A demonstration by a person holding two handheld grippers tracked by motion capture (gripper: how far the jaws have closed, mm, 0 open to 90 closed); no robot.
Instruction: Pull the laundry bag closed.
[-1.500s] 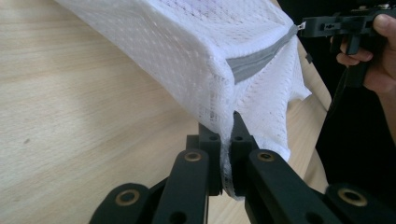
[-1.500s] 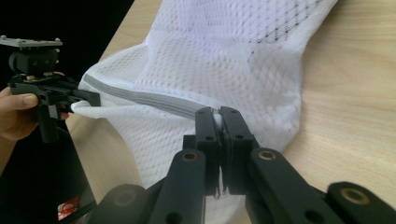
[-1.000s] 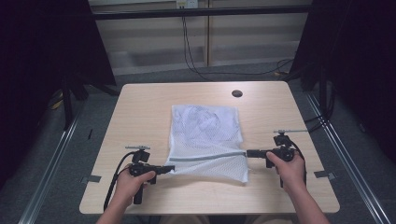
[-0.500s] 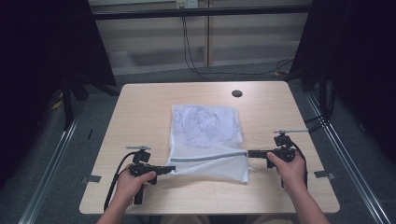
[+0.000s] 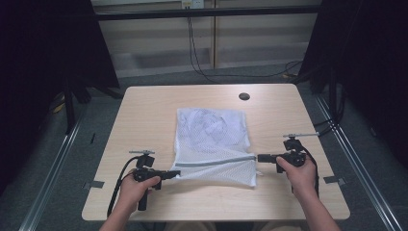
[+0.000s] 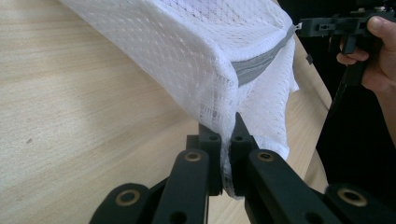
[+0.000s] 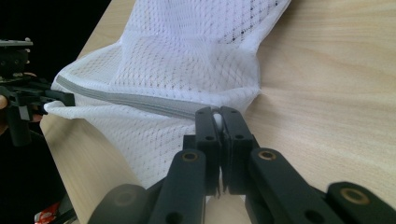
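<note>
Contents of white mesh laundry bag [image 5: 211,144] hard to make out, grey zipper [image 5: 214,162] stretched taut, left gripper [image 5: 169,173] and right gripper [image 5: 260,157] clamped on opposite bag ends, wooden table [image 5: 144,115] beneath.

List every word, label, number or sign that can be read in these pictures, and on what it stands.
There are none: the white mesh bag, its grey zipper, the wooden table and both tongs bear no writing that can be read.
</note>
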